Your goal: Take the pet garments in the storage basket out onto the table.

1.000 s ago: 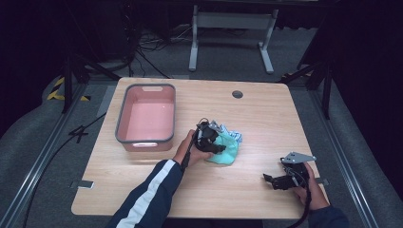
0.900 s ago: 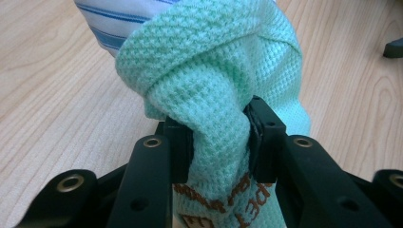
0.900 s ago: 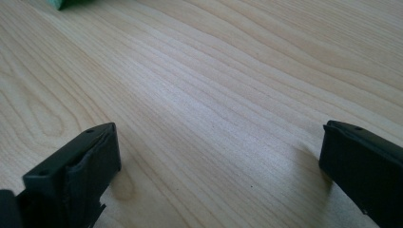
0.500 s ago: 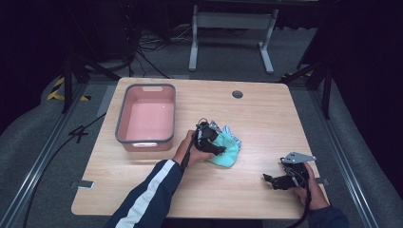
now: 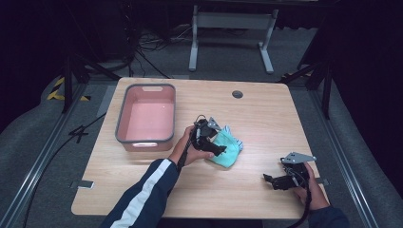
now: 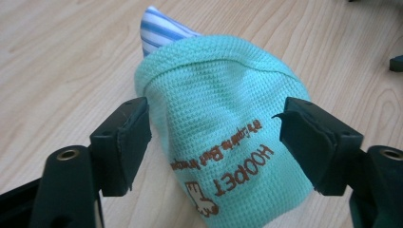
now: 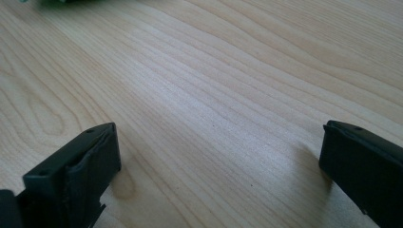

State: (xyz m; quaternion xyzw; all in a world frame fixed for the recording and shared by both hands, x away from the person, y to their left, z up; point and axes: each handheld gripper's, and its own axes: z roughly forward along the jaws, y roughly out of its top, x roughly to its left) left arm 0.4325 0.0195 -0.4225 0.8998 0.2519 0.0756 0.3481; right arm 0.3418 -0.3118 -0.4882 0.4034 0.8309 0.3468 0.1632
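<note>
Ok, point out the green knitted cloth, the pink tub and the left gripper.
green knitted cloth (image 6: 223, 114): left gripper view, middle of the knit above the brown lettering.
pink tub (image 5: 145, 119): high view, bare pink floor.
left gripper (image 6: 214, 130): left gripper view, midway between its fingertips.

A dark navy sleeve with a broad white stripe covers the person's left forearm (image 5: 142, 197). The left hand-held gripper (image 5: 211, 142) is black, with thick squared pads (image 6: 126, 137) and brass-ringed screw holes. The right hand-held gripper (image 5: 275, 181), also black, carries a grey three-cornered plate and a trailing black cable.
</note>
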